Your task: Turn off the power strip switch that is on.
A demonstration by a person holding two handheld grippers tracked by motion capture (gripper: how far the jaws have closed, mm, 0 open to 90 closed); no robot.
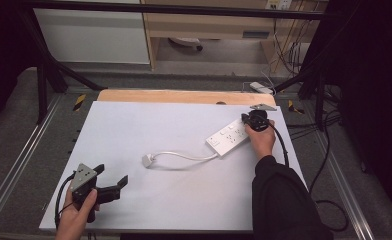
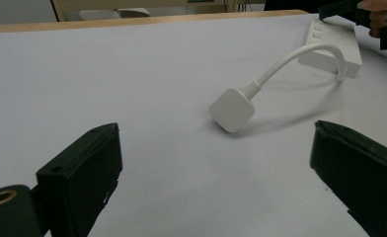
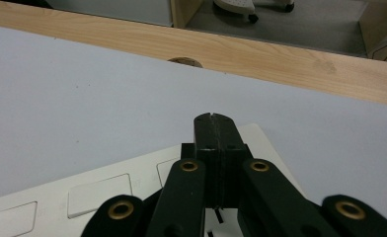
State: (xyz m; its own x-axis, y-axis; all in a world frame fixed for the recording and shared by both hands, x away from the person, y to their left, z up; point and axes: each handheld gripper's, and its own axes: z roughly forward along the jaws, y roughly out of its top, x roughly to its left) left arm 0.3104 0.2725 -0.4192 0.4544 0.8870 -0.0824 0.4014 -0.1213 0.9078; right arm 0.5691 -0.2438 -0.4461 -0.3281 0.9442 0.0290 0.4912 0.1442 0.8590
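Nearest the person, at the front left corner of the white tabletop [image 1: 134, 125], the left tongs [image 1: 115, 181] sit low over the surface in the left hand [image 1: 74, 215], jaws spread wide with nothing between them. Ahead of them, toward the middle of the tabletop, lies a white plug [image 2: 232, 109], tipped up on one edge. From it a white cord [image 1: 184, 156] curves away to the right and joins a white power strip [image 1: 229, 136] lying slantwise on the right side. Over the far end of that strip the right hand [image 1: 262, 140] holds the right tongs [image 3: 215, 126], jaws pressed together with nothing between them, tips just above the strip's top face beside its sockets. Beyond runs the bare wooden edge [image 3: 280, 54] of the table.
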